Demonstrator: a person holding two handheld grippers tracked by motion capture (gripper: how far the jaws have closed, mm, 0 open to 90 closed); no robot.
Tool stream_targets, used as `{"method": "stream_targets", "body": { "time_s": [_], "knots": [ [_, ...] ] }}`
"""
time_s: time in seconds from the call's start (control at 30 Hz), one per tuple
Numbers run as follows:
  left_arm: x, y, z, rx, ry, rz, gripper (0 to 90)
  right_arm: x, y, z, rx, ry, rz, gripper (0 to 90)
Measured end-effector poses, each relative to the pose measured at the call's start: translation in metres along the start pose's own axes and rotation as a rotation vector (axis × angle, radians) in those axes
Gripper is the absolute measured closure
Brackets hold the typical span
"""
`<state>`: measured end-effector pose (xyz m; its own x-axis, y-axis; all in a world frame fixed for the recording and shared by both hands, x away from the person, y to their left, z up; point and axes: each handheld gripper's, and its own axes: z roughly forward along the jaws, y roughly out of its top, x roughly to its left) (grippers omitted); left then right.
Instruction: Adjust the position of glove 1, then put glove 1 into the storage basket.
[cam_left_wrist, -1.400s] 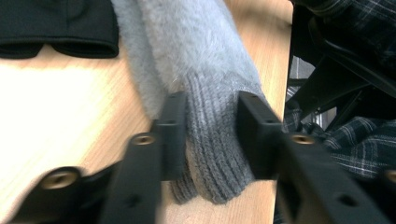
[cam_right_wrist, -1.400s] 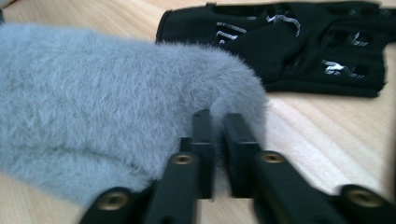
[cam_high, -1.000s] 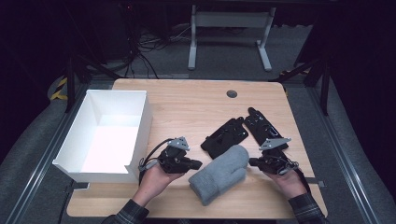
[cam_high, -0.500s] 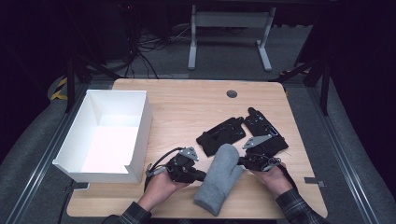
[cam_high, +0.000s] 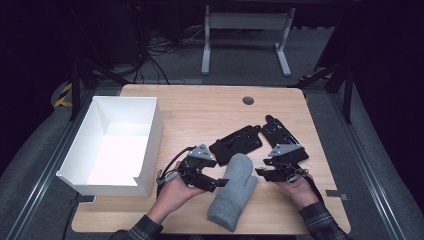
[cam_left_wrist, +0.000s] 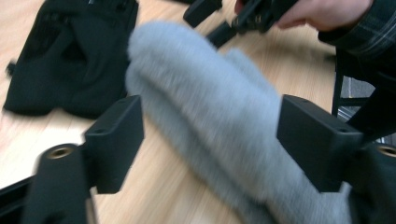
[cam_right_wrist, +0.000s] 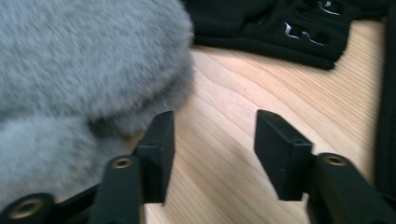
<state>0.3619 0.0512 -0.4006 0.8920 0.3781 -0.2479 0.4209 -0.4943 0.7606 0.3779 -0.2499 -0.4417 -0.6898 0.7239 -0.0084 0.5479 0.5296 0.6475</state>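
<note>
Desk underneath, white box well off beyond the left gripper. The grey mitten lies flat between both grippers. Left jaws have just been opening, standing wide, mitten in the gap but unpinched. Right gripper jaws have been parting too, bare wood between, mitten just beside one. Black gloves beyond

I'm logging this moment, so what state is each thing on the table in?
Grey mitten: flat on the table, released.
Two black gloves: flat, untouched.
White box: open-topped, empty.
Left hand-held gripper: jaws just opened, mitten between them unpressed.
Right hand-held gripper: jaws just opened, nothing held.
</note>
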Motion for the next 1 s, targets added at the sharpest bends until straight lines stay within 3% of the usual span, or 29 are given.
{"method": "stream_targets", "body": {
  "time_s": [0.13, 0.2, 0.33, 0.53, 0.63, 0.8, 0.83, 1.0],
  "knots": [
    [-0.001, 0.005, 0.016, 0.024, 0.01, 0.003, 14.6, -0.001, -0.007, -0.004, -0.017, -0.007, -0.007, 34.2],
    [-0.001, 0.005, 0.022, 0.038, 0.02, 0.0, 11.5, -0.001, -0.009, -0.006, -0.021, -0.004, -0.006, 33.1],
    [-0.001, 0.002, 0.04, 0.077, 0.024, -0.006, 10.3, 0.0, -0.019, -0.008, -0.037, 0.003, -0.016, 25.7],
    [0.0, -0.006, 0.061, 0.154, 0.046, 0.003, 7.5, 0.0, -0.028, -0.009, -0.062, 0.031, -0.009, 24.4],
    [0.004, -0.011, 0.067, 0.161, 0.049, -0.017, 7.0, 0.001, -0.029, -0.007, -0.046, 0.029, -0.014, 23.2],
    [0.008, -0.015, 0.074, 0.188, 0.028, -0.05, 7.1, 0.005, -0.031, 0.0, -0.026, 0.018, -0.049, 20.7],
    [0.009, -0.016, 0.075, 0.188, 0.004, -0.052, 8.0, 0.005, -0.031, 0.0, -0.028, 0.02, -0.05, 20.6],
    [0.009, -0.014, 0.074, 0.205, -0.057, -0.031, 22.7, 0.004, -0.035, 0.002, -0.063, 0.017, -0.055, 14.8]
  ]
}}
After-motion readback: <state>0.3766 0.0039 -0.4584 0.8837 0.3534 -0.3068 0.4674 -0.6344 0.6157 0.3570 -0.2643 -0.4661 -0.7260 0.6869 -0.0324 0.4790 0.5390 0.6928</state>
